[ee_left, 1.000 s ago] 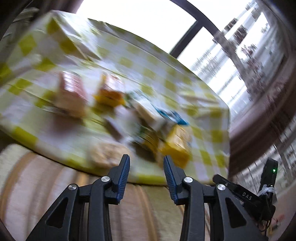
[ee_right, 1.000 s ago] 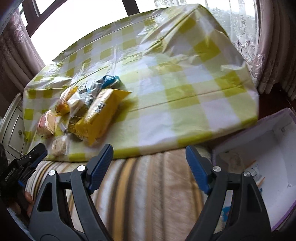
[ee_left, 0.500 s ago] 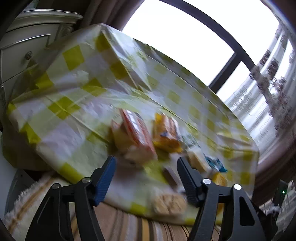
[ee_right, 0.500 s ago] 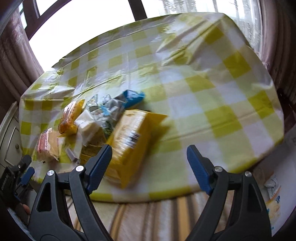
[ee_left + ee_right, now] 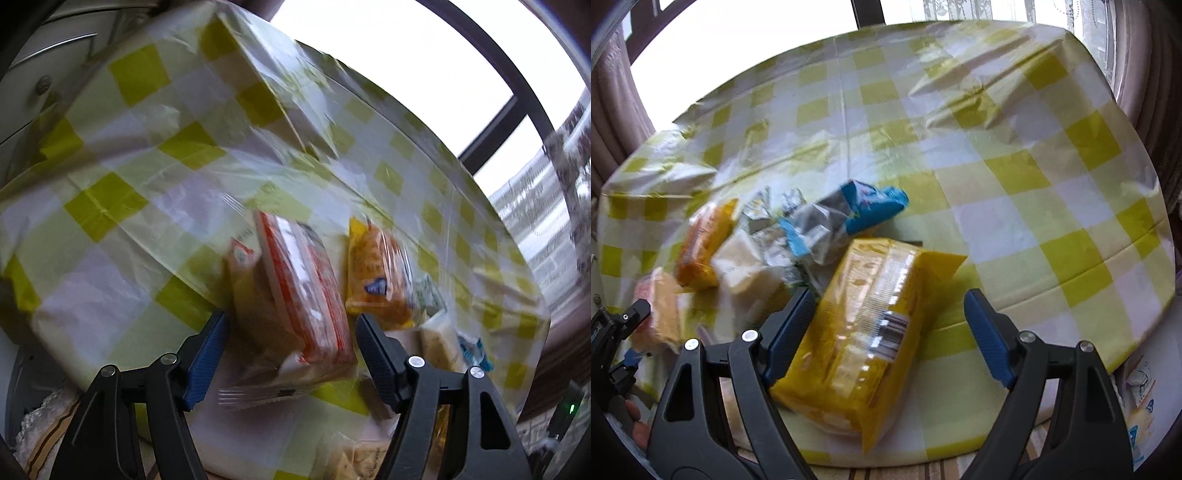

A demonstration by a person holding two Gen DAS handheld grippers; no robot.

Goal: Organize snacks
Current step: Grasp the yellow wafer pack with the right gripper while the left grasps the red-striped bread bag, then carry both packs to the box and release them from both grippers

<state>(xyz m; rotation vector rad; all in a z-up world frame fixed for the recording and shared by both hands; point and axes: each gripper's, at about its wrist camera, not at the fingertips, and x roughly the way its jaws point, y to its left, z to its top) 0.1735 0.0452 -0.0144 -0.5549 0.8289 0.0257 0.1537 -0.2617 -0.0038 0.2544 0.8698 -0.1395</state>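
A pile of snack packets lies on a table with a yellow-checked cloth [image 5: 122,199]. In the left wrist view a red-and-white packet [image 5: 303,291] sits just ahead, framed by the fingers of my left gripper [image 5: 291,354]. That gripper is open and its pads do not press the packet. An orange packet [image 5: 380,273] lies to the right of it. In the right wrist view my right gripper [image 5: 886,328] is open, hovering over a big yellow packet [image 5: 871,314] without gripping it. Behind that are a blue packet [image 5: 871,203], silver wrappers [image 5: 812,225] and the orange packet [image 5: 705,240].
A white cabinet [image 5: 37,74] stands beyond the table's left end. Windows and curtains [image 5: 613,122] ring the far side. A striped fabric [image 5: 923,469] lies below the near table edge. A white box [image 5: 1141,387] sits low at the right. A cracker packet [image 5: 354,458] lies near the table edge.
Both grippers have moved in from beyond the table edge to over the snack pile. The left jaws have widened, and its view has swung to the red-and-white packet.
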